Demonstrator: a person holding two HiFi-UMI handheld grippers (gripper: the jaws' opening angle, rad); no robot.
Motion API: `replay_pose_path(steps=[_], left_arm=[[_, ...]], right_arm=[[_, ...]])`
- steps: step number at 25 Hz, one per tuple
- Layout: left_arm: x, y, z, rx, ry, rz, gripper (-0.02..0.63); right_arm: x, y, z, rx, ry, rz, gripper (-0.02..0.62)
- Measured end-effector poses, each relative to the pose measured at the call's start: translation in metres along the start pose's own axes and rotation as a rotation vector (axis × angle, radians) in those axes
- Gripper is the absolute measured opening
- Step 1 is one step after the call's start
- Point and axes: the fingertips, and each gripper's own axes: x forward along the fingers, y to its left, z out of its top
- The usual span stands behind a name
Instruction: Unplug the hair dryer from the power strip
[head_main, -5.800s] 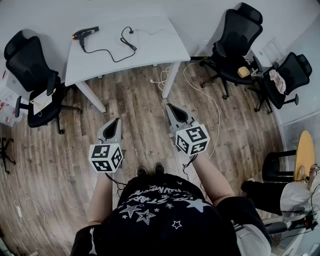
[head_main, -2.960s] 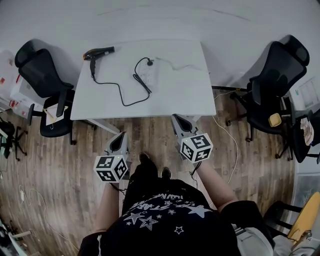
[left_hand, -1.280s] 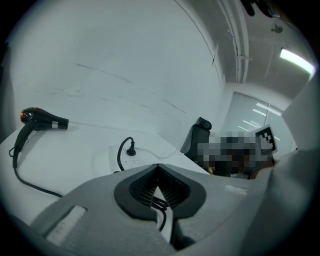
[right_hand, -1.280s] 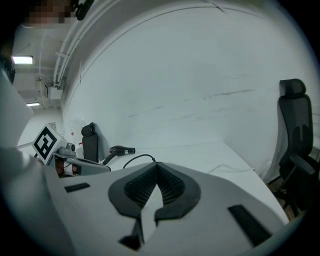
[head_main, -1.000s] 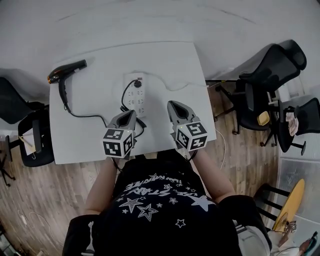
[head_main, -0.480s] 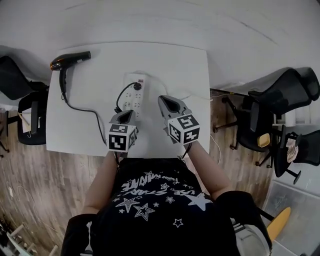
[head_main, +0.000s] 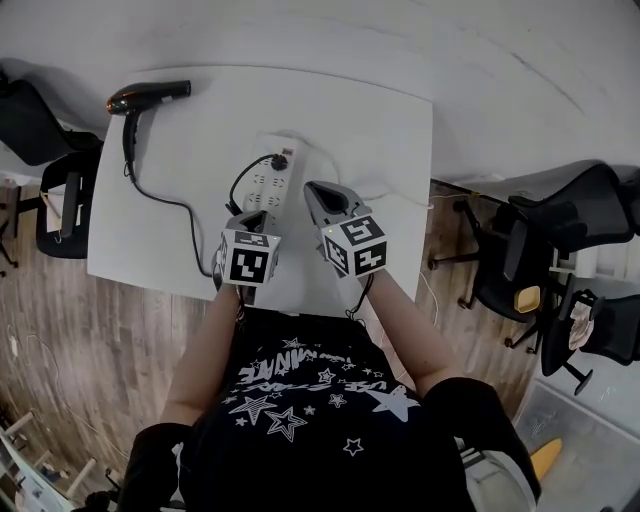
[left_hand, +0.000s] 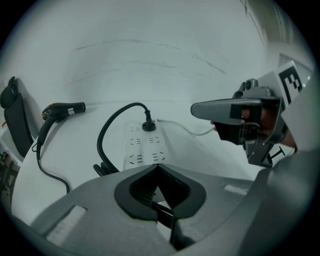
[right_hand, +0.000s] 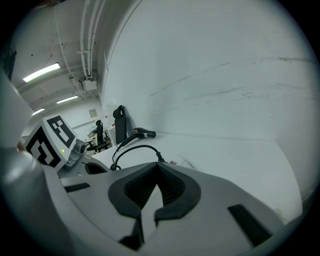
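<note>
Lying crosswise, hair dryer (head_main: 150, 95) barrel points right; left gripper (head_main: 254, 214) and right gripper (head_main: 312, 188) clenched, empty.

White desk (head_main: 380, 130) in front of me, far edge against the wall. On it: black hair dryer (head_main: 148, 96) at the far left corner, white power strip (head_main: 268, 182) lying flat near the middle. The dryer's black cord (head_main: 185, 206) trails over the top and loops to its plug (head_main: 281, 160), seated in the strip's far end; the strip's white lead (left_hand: 186, 131) runs off to the right.
</note>
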Motion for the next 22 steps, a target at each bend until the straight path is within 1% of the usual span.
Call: replay_pose_path(steps=[6, 10, 12, 15, 20, 21, 22], left_arm=[[0.007, 0.006, -0.006, 0.017, 0.062, 0.061, 0.006], [0.009, 0.006, -0.009, 0.049, 0.095, 0.079, 0.006], [0.01, 0.006, -0.01, 0.052, 0.106, 0.088, 0.006], [0.011, 0.005, -0.01, 0.045, 0.115, 0.086, 0.008], [0.012, 0.006, -0.009, 0.046, 0.145, 0.047, 0.008], [0.012, 0.006, -0.01, 0.045, 0.15, 0.039, 0.008], [0.012, 0.006, -0.01, 0.046, 0.155, 0.032, 0.007]], right_arm=[[0.016, -0.001, -0.002, -0.027, 0.036, 0.026, 0.009], [0.028, -0.001, 0.0, -0.054, 0.059, 0.041, 0.009], [0.035, 0.0, -0.001, -0.071, 0.076, 0.047, 0.009], [0.047, -0.001, -0.002, -0.104, 0.101, 0.053, 0.009], [0.07, -0.006, -0.008, -0.181, 0.162, 0.072, 0.012], [0.074, -0.005, -0.009, -0.196, 0.172, 0.083, 0.055], [0.078, -0.004, -0.009, -0.207, 0.181, 0.098, 0.126]])
